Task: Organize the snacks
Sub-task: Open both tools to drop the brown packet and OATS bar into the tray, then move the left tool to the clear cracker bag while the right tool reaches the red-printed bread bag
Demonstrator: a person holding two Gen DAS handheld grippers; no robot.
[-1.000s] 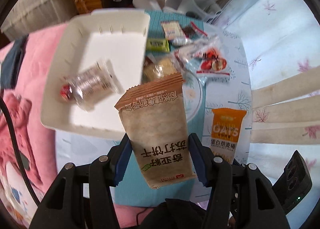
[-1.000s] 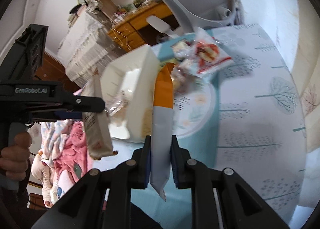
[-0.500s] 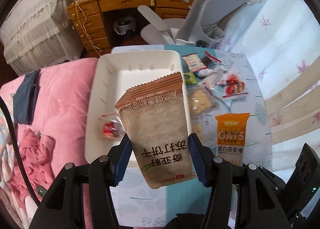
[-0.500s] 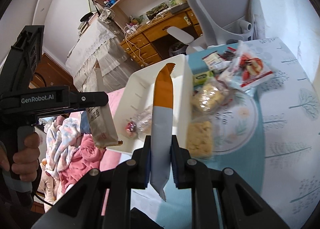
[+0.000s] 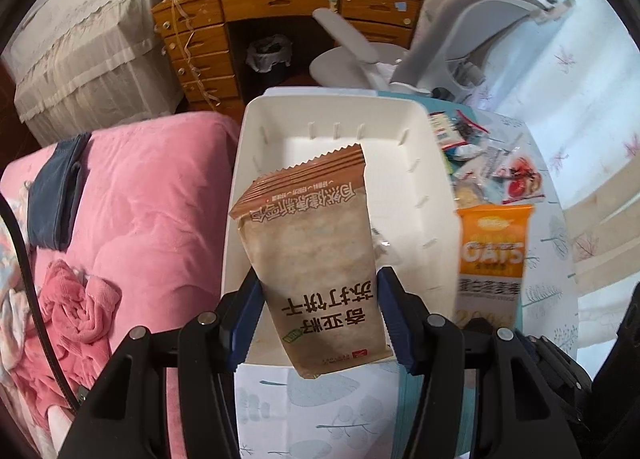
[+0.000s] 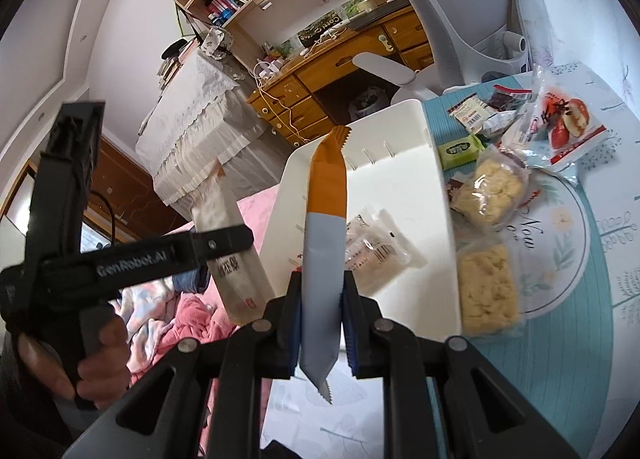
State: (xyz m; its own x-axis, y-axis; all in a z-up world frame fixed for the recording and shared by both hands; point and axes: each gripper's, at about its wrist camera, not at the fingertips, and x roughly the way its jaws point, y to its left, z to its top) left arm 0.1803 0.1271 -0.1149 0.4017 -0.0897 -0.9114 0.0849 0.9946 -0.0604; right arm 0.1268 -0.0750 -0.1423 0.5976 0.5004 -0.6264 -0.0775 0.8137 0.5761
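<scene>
My left gripper [image 5: 318,319] is shut on a brown soda cracker packet [image 5: 316,255] and holds it above the near end of the white tray [image 5: 256,127]. My right gripper [image 6: 320,319] is shut on an orange and grey oat bar packet [image 6: 324,227], also above the tray's [image 6: 400,115] near edge. The bar shows in the left wrist view [image 5: 494,247] at the right. The left gripper and its cracker packet [image 6: 236,259] show at the left of the right wrist view. A clear wrapped snack [image 6: 376,247] lies in the tray.
Several loose snacks lie on the table right of the tray: two crumbly cakes [image 6: 486,291], a green candy [image 6: 460,149], a red fruit packet [image 6: 568,125]. A pink blanket [image 5: 152,199] lies left of the table. A grey chair [image 6: 472,7] and a wooden desk [image 5: 288,15] stand behind.
Both grippers have pulled back and up with their packets, so the tray and the table look farther off. The left gripper has shifted over the tray's near end.
</scene>
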